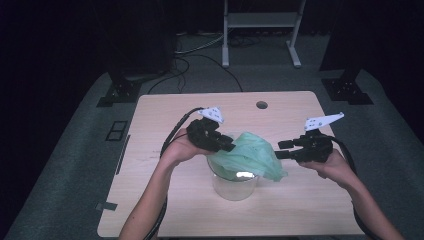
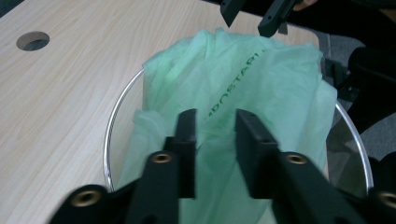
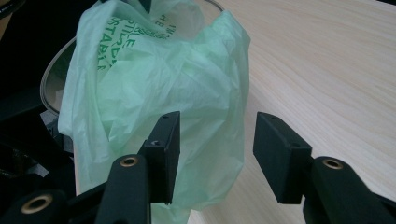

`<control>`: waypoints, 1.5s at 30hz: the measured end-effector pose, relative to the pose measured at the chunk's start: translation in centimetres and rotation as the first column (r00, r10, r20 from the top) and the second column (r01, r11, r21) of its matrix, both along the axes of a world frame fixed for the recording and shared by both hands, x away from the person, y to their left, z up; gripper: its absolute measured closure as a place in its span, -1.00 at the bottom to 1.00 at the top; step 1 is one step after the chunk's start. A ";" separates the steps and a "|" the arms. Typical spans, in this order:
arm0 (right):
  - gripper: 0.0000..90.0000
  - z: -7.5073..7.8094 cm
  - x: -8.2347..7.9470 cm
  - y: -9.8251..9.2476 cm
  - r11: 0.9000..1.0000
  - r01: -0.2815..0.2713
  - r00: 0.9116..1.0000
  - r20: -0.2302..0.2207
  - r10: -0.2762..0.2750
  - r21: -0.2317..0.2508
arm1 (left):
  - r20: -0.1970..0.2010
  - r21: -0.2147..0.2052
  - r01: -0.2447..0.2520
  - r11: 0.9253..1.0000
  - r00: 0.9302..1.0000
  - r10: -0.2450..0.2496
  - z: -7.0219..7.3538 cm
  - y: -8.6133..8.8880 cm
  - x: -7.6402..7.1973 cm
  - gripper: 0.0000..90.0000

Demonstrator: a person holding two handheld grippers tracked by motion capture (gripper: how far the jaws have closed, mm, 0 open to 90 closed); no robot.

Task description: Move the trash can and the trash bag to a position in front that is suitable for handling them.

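Left tool (image 2: 215, 135) stood with its jaws narrowed over a fold of the green bag (image 1: 248, 156), the film lying between the pads; whether they truly pinched it I could not tell. Right tool (image 3: 215, 154) hung with its jaws well apart, the near edge of the bag just beyond them, and one jaw seemed to brush it, though nothing was gripped.

That bag sat bunched in the mouth of a clear glass container (image 1: 235, 185) near the middle of the wooden worktop (image 1: 150, 200), most of the film heaped above the rim and one flap drooping over the side toward the right tool.

By my judgement the bag would handle as very light, limp and thin: it would crumple, cling to itself and give no resistance, and a pull on a single layer could stretch or tear it. Slick film also slips from flat pads, so a gathered fold of several layers near the open edge looked the better hold, one tool on each side of the mouth. The container seemed rigid, smooth and breakable, and light enough to shift or tip if the bag were tugged sideways instead of eased down over the rim.
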State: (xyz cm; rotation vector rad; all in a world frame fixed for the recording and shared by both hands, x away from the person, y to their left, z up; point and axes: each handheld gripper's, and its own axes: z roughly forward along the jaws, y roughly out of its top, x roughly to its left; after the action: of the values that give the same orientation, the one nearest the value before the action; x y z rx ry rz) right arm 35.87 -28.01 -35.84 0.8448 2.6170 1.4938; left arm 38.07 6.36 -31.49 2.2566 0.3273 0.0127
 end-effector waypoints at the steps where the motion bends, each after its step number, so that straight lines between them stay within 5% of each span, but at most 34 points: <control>1: 0.14 0.0 0.0 0.1 1.000 -0.001 1.000 0.000 0.001 -0.001 | 0.004 0.000 0.002 1.000 1.000 -0.002 0.0 0.1 0.0 0.89; 18: 0.14 0.5 -0.2 0.2 1.000 -0.004 1.000 0.013 0.004 -0.005 | 0.060 -0.070 0.005 0.998 0.998 -0.001 1.9 3.5 -2.3 1.00; 30: 0.11 0.7 -0.2 0.3 1.000 -0.011 1.000 0.020 0.011 0.000 | 0.045 -0.118 -0.061 0.991 0.997 0.067 0.8 7.6 -3.1 1.00; 45: 0.07 1.5 -1.0 2.0 0.987 -0.149 0.989 0.014 0.148 0.060 | 0.005 -0.143 -0.153 0.978 0.988 0.155 -0.8 10.5 -2.6 1.00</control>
State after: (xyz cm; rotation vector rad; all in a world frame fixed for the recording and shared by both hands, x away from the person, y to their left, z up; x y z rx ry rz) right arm 34.86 -25.98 -34.35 0.6573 2.6943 1.6148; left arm 35.46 16.86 -32.30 2.0849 0.4789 0.0863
